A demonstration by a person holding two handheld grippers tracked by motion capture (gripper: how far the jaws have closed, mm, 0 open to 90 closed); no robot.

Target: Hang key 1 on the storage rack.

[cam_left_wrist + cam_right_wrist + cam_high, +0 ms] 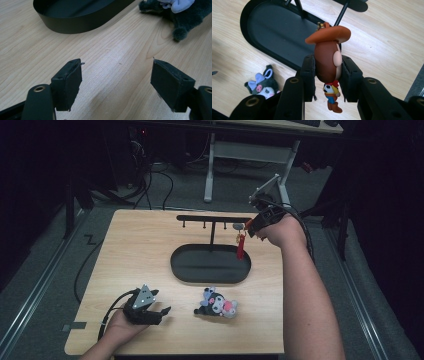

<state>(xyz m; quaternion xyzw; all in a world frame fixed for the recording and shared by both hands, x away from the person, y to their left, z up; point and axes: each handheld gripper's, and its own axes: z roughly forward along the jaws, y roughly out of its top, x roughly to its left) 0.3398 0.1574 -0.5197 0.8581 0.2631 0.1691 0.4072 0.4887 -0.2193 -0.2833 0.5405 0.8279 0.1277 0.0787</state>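
Pinching a cowboy figurine keychain (327,67) by its head, right gripper (252,225) reaches to the hook rack's (212,220) right end; left gripper (159,312), jaws spread, rests on the table (140,250).

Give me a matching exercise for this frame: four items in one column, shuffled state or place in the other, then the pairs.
Items
1. left hand-held gripper
2. right hand-held gripper
3. plush toy
4. oval tray

States or places
A. lies on the table, in front of the tray
B. jaws open, nothing between them
C. black, at the foot of the hook stand
D. shut on the cowboy figure

Pairs: 1-B, 2-D, 3-A, 4-C
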